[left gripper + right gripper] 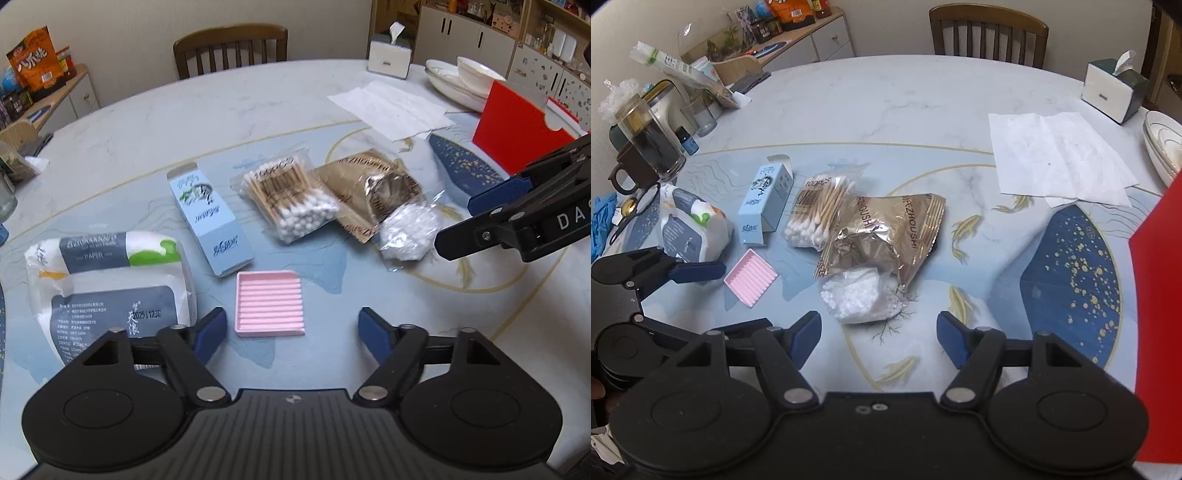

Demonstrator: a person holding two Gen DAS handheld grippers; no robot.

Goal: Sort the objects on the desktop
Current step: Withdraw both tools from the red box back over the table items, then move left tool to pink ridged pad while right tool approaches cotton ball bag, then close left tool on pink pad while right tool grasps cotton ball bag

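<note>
- Round marble-look table (221, 110) with blue fish-pattern mat; wooden chair (231, 48) at the far side, tissue box (389, 55) and stacked white plates (454, 83) near the far right edge, sheets of white paper (391, 107) beside them.
- Sortables sat mid-table in a row: tissue pack (110, 280), blue carton (210, 218), cotton swab bag (288, 199), gold foil bag (369, 188), clear bag of white bits (406, 232) touching the foil bag; pink ridged tray (269, 302) lay nearest the left gripper (291, 330).
- Left gripper was spread wide, nothing between the pads, hovering just short of the pink tray.
- Right gripper (879, 338) also gaped, empty, just short of the clear bag.
- Red board (517, 125) cut off at the frame edge in both views; contents of the foil bag not readable.
- Only the right wrist view showed the jar of dark liquid (653, 144), small blue bottle (689, 142) and brown mug (631, 173) at the table's left edge.
</note>
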